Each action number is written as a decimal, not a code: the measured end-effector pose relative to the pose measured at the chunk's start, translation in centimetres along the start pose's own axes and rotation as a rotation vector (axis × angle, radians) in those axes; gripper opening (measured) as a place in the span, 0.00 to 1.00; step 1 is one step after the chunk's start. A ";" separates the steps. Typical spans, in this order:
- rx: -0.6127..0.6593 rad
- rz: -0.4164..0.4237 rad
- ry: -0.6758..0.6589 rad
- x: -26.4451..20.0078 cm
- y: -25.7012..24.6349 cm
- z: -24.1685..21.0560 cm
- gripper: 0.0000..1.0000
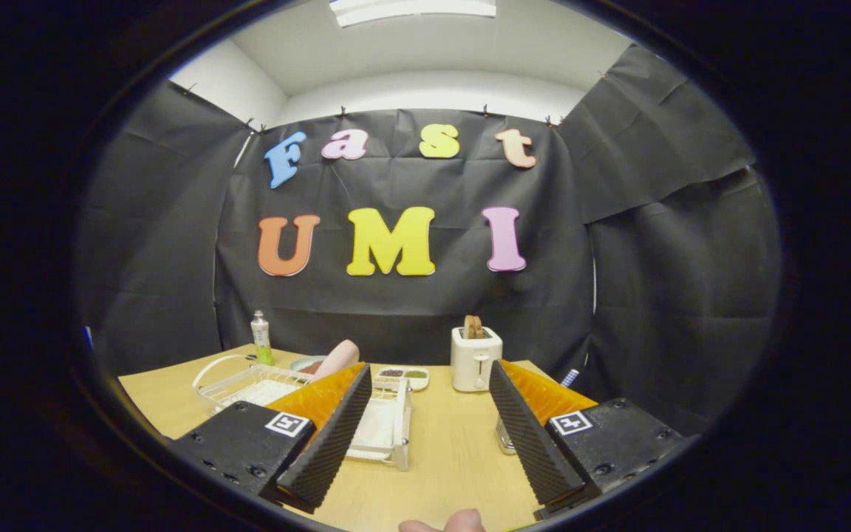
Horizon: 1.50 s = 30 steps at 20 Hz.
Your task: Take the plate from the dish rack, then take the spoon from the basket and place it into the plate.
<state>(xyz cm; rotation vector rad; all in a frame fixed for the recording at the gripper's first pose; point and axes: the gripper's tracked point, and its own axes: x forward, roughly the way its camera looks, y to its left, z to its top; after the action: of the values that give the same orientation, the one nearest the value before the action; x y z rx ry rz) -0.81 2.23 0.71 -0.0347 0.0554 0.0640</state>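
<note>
My gripper is open and held low over the wooden table, with nothing between its ridged black fingers. A pink plate stands tilted on edge in the white dish rack, just beyond the left finger, which hides much of the rack. A white wire basket with a looped handle sits to the left of the rack. Beyond the right finger a blue-and-white striped handle sticks up, perhaps the spoon. A small clear container peeks out beside that finger.
A white toaster holding toast stands ahead near the back wall. A small divided dish lies to its left. A green bottle and a shallow bowl sit at the back left. A person's fingertip shows below the fingers.
</note>
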 end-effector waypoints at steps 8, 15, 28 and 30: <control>-0.013 0.105 0.052 6.1 5.0 5.4 1.00; -0.006 0.175 0.280 13.5 10.7 4.8 1.00; 0.095 0.122 0.805 20.0 14.1 -5.7 1.00; 0.091 0.094 0.859 20.0 14.0 -6.6 1.00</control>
<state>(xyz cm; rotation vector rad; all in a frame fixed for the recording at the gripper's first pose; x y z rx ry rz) 17.86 17.20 -7.50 0.0336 0.9185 0.1372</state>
